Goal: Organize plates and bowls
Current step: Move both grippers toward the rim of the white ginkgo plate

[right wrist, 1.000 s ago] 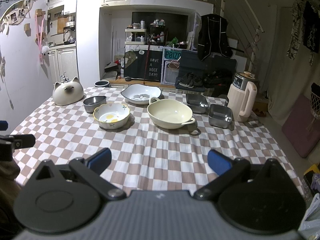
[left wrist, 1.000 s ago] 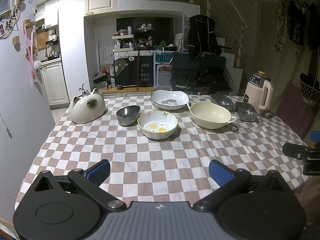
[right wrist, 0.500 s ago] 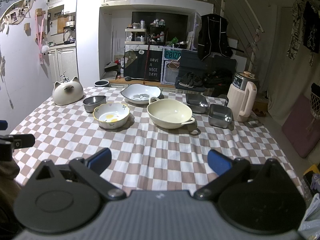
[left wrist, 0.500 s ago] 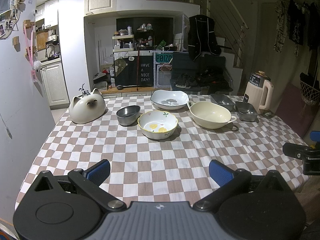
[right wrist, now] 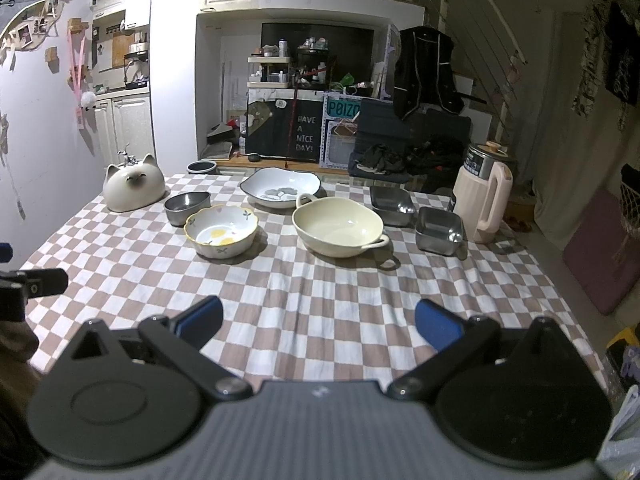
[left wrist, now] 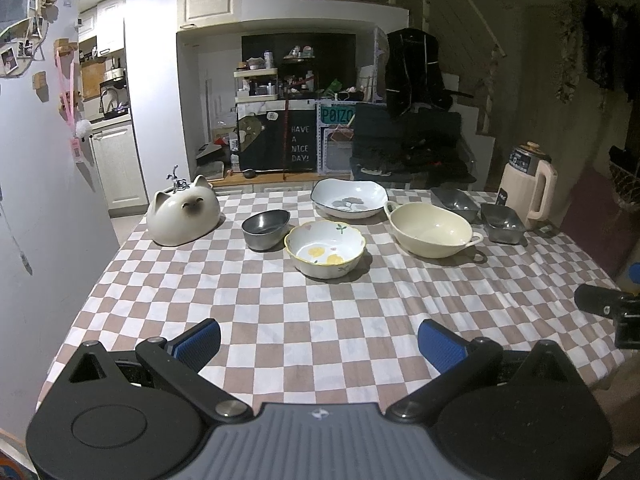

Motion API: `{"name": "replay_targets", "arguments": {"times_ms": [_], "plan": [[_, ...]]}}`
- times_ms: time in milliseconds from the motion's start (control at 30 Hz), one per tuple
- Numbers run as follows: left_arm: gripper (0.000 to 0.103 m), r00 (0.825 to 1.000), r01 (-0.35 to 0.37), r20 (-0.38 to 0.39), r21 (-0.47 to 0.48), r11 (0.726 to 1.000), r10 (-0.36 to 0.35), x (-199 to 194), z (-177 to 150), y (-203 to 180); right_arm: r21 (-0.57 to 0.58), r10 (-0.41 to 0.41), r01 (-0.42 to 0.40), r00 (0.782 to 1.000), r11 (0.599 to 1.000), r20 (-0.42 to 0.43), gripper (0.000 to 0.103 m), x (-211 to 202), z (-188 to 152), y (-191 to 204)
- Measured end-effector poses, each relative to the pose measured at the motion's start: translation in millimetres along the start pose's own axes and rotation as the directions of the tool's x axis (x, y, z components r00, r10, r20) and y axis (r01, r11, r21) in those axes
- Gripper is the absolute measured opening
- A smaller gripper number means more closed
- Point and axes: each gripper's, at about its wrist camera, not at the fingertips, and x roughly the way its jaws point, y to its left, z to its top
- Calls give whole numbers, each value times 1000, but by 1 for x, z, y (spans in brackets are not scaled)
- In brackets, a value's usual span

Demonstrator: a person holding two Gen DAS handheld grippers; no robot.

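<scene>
Both hand-held grippers, left (left wrist: 318,338) and right (right wrist: 318,322), hover spread and empty over the bench's (left wrist: 280,320) near edge; dishes, the floral bowl (left wrist: 325,249) nearest, sit untouched across it. Sorting looks unstarted; a forward reach comes next.

Dim indoor light, seemingly from overhead; soft shadows under the bowls, fisheye bending at dark, vignetted corners.

Beside the pink kettle (left wrist: 528,188): two steel square tins (left wrist: 502,223), three ceramic bowls (left wrist: 325,249), one round steel bowl (left wrist: 265,229), one cat-shaped dish (left wrist: 183,216).
</scene>
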Motion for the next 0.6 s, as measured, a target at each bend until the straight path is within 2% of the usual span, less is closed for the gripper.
{"name": "replay_targets", "arguments": {"times_ms": [300,600], "plan": [[103,1000,-10,2,-7,1000,10,6,20,2,60,5,-4,1000,998,-12,103,9,13,-9],[103,998,-18,57,12,1000,17,18,59,4,8,-23,23,999,1000,48,103,19,40,-5]]}}
